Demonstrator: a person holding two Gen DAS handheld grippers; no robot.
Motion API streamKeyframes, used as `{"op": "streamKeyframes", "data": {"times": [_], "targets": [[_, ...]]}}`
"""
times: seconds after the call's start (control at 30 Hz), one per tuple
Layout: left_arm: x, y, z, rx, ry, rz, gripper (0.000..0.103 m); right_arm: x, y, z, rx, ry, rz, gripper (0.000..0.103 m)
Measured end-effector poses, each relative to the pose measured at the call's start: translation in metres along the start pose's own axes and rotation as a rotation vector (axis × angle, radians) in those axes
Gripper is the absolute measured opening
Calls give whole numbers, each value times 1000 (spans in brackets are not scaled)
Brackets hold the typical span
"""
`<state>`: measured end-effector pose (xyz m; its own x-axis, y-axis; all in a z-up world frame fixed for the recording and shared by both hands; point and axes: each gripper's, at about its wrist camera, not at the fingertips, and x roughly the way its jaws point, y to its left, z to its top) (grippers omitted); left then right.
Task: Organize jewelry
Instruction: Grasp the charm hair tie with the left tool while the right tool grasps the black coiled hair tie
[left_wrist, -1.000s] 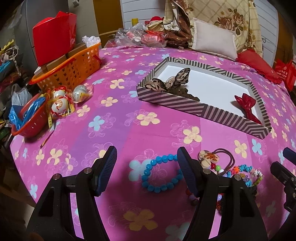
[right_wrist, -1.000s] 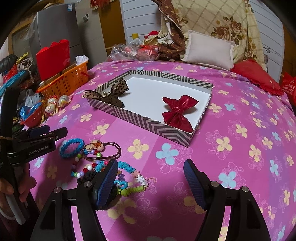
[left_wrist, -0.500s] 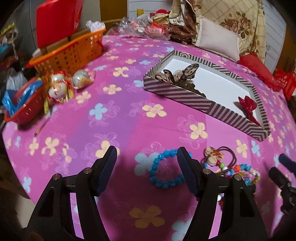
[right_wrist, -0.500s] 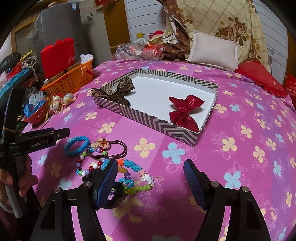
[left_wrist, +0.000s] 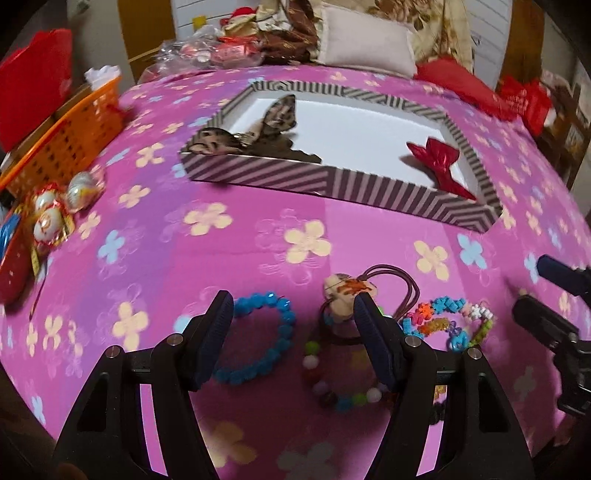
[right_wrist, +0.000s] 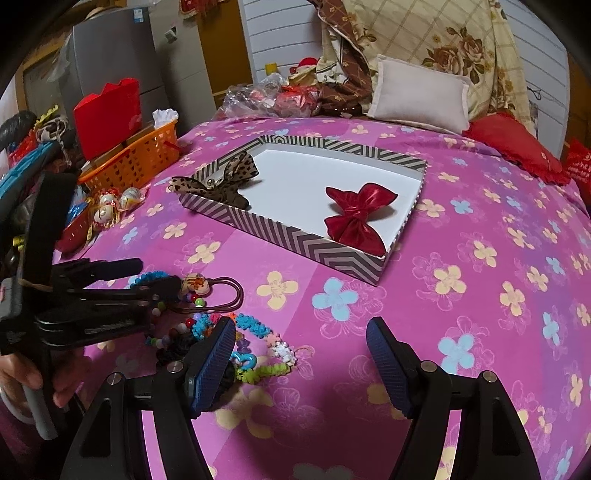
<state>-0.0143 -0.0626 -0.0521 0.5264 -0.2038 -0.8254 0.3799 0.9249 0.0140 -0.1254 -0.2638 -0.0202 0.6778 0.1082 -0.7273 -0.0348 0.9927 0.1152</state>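
Observation:
A striped shallow box (left_wrist: 343, 184) (right_wrist: 295, 236) lies on the pink flowered cloth and holds a leopard-print bow (left_wrist: 258, 133) (right_wrist: 225, 182) and a red bow (left_wrist: 439, 162) (right_wrist: 358, 214). In front of it lies a jewelry heap: a blue bead bracelet (left_wrist: 266, 339), a brown hair tie with a charm (left_wrist: 347, 290) (right_wrist: 218, 291), a multicolour bead bracelet (left_wrist: 332, 387) and a colourful charm bracelet (left_wrist: 450, 321) (right_wrist: 266, 339). My left gripper (left_wrist: 293, 332) is open, low over the blue bracelet; it shows in the right wrist view (right_wrist: 147, 277). My right gripper (right_wrist: 301, 354) is open and empty, right of the heap.
An orange basket (left_wrist: 70, 136) (right_wrist: 133, 162) with a red bag (right_wrist: 107, 114) stands at the left edge. Wrapped eggs (left_wrist: 51, 218) and a red bowl (left_wrist: 14, 258) lie beside it. Pillows (right_wrist: 421, 96) and a red cushion (right_wrist: 513, 147) sit at the back.
My left gripper has moved right and forward, from beside the blue bracelet to over it and the hair tie. The right gripper has drawn back slightly and stayed open.

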Motion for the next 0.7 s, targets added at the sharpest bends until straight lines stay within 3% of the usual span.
{"op": "streamKeyframes", "data": {"times": [0.2,0.37,0.57,0.6,0.67,0.7], "targets": [[14,-9,7,11,34,-12,68,0,-4,-2,3,10,-1,71],[13,-15,10,35,43,-86,68,0,-12,-2,21,15,-3,71],[20,-24,11,74,54,-58,67,2,-10,-2,17,22,2,71],[22,-23,11,68,61,-69,64,2,-9,-2,13,21,3,71],[26,-21,12,53,82,-78,35,2,-7,-2,7,20,8,71],[25,-19,13,45,72,-73,35,2,-6,-2,6,20,11,71]]}}
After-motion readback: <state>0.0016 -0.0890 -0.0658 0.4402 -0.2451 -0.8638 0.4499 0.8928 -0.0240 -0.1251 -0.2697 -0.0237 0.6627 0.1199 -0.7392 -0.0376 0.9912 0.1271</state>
